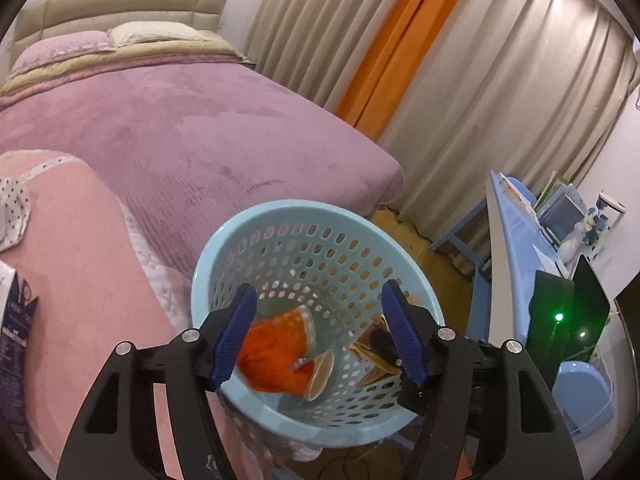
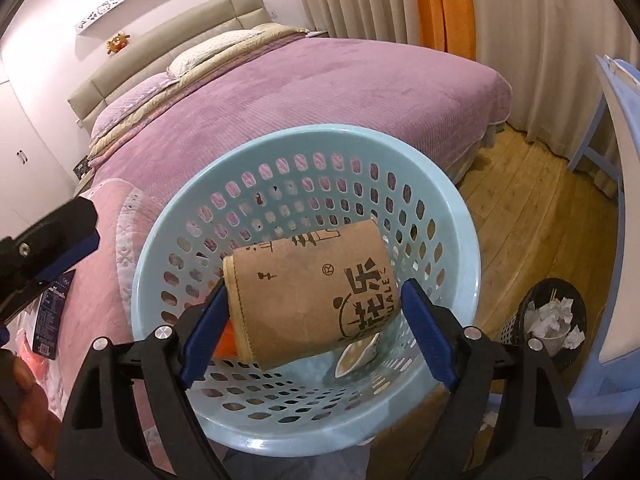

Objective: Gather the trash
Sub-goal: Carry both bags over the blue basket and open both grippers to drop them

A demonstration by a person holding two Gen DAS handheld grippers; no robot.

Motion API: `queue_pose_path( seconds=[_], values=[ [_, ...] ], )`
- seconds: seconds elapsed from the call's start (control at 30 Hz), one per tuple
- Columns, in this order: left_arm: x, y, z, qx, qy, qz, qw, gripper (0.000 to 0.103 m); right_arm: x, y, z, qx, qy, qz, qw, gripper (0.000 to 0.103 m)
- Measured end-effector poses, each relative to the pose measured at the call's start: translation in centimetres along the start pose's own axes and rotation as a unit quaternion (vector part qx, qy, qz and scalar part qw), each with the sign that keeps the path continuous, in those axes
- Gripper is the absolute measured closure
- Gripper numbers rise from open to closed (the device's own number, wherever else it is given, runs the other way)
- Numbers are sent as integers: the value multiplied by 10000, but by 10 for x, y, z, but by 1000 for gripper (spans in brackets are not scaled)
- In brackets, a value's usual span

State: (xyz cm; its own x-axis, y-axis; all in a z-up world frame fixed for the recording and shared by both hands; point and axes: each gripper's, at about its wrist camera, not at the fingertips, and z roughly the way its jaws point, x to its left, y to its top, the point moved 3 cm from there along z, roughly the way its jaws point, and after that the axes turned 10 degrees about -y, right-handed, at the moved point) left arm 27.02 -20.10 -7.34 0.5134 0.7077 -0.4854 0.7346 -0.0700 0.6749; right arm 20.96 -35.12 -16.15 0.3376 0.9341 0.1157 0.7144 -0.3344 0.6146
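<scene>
trash sits in a pale blue perforated basket (image 2: 460, 216) that stands beside the purple-covered bed (image 2: 320, 92), and more of it hangs just above. the right gripper (image 2: 316, 312) is held over the basket's mouth with a brown paper cup (image 2: 312, 292) lying sideways between its blue pads (image 2: 424, 332); both pads appear to press against the cup's sides, so the cup looks clamped, though the contact on the right pad is hard to confirm. black printed characters run along the cup's wall. below it in the basket lie a crushed pale cup piece (image 2: 358, 354) and a sliver of orange. from the left wrist view, the left gripper (image 1: 316, 336) hangs over the same basket (image 1: 216, 248) with its pads (image 1: 236, 336) spread wide apart and nothing between them. inside the basket lie an orange crumpled cup (image 1: 276, 352) and a flattened brown paper piece (image 1: 372, 356) with something dark on it. a pink quilt (image 1: 80, 264) lies to the left of the basket, with a dark blue printed packet (image 1: 16, 320) on it. on the wooden floor (image 2: 532, 208) to the right stands a black mesh bin (image 2: 554, 322) filled with crumpled white paper.
</scene>
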Motion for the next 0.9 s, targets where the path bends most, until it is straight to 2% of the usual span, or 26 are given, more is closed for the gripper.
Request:
queue_pose_path(
  seconds=[0.27, 0.47, 0.7, 0.9],
  values=[
    [0, -9, -15, -83, -53, -57, 9999, 37, 12, -2, -10, -104, 89, -105, 9999, 16],
    [-9, -12, -44, -296, -91, 36, 9995, 37, 19, -2, -27, -221, 334, -63, 9992, 16],
    [-18, -20, -95, -669, -18, 194, 9976, 37, 51, 1, -78, -749, 619, -328, 9947, 16],
    [-13, -35, -155, -1100, 262, 229, 9933, 37, 98, -6, -118, -1126, 964, -712, 9864, 16]
  ],
)
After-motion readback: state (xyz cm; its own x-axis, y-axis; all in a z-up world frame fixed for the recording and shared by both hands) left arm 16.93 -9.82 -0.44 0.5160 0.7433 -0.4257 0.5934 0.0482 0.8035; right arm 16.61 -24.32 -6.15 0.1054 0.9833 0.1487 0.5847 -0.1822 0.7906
